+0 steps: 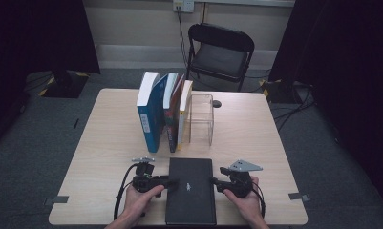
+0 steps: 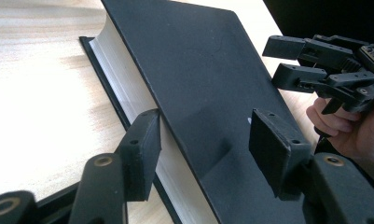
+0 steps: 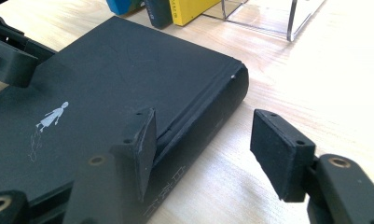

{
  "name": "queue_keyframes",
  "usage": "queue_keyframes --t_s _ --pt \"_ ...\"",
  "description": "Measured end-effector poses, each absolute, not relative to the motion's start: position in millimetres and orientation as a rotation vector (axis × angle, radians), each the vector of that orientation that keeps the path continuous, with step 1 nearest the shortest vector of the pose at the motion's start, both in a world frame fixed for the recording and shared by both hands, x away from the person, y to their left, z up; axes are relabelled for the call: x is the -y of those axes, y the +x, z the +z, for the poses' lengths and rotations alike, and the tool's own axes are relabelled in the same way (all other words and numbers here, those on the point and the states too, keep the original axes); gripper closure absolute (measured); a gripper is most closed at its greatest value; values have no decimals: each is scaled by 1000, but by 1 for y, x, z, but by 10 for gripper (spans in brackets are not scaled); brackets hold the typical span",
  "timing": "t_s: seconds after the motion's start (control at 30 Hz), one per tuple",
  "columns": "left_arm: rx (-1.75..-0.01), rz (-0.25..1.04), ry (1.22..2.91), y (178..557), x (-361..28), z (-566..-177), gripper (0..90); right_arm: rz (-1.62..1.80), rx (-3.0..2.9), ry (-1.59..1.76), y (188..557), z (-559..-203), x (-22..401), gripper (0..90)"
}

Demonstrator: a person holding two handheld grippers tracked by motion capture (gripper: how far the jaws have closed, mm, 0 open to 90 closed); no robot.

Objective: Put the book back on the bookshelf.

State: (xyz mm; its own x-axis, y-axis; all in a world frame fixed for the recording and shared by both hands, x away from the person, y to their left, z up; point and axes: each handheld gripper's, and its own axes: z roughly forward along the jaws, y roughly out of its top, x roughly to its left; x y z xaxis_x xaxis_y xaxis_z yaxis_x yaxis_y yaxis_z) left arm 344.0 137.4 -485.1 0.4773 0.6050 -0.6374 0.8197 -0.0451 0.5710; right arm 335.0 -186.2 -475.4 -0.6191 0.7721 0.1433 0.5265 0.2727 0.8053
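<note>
Bench and its load

Light wood bench, square top with rounded corners. Black book lies flat at the near edge, centre. Behind it, a row of upright books stands mid-bench, just beside a clear acrylic stand on their right. A small dark object sits near the far edge. Grey tape tabs mark both near corners.

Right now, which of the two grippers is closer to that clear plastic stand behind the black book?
The right gripper. It sits at the right edge of the black book, more directly below the clear stand. The left gripper is at the book's left edge, below the upright books.
</note>
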Motion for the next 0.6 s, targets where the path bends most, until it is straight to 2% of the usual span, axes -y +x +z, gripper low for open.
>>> queue_keyframes --t_s 0.17,0.47,0.6 --pt "-1217 -335 1687 345 -145 -484 503 1269 -2272 1193 335 -475 186 412" --pt "-1150 -393 1690 335 -142 -480 519 1270 -2268 1195 335 -475 186 411" --pt "-1150 -409 1718 332 -131 -482 494 1272 -2265 1195 335 -475 187 411"
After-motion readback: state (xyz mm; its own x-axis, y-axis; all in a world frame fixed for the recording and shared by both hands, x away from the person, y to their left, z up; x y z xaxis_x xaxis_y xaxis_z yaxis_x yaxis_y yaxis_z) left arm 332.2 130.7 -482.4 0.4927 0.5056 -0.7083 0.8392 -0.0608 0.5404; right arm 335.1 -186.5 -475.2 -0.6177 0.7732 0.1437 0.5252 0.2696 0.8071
